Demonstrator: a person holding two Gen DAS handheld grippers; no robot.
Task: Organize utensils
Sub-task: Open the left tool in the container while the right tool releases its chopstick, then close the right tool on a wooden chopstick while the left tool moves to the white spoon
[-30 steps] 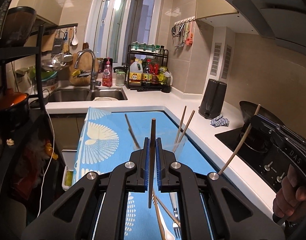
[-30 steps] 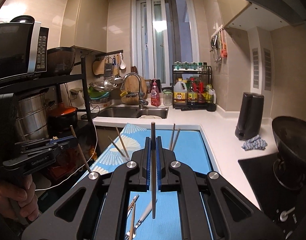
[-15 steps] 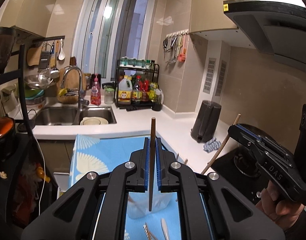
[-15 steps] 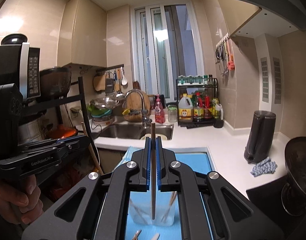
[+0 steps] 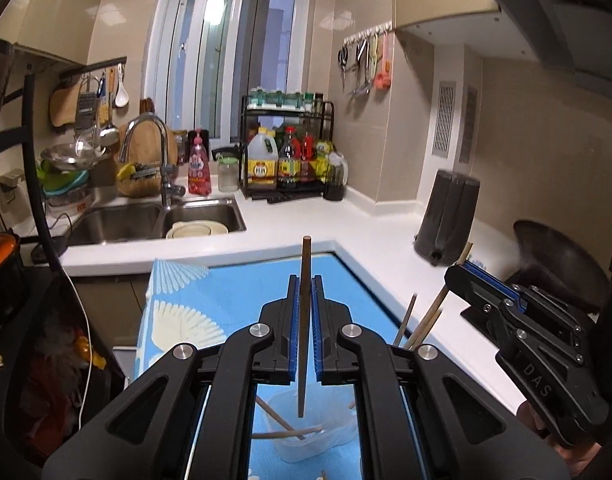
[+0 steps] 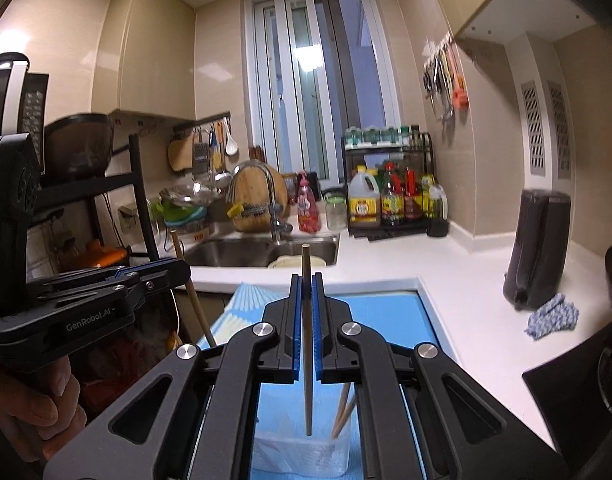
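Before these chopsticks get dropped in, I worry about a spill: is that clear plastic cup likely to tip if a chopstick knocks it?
Probably yes. The cup looks thin and see-through, so likely light. The chopsticks already inside lean against its rim, which may pull it sideways. It stands on a blue cloth, which may grip it a little.
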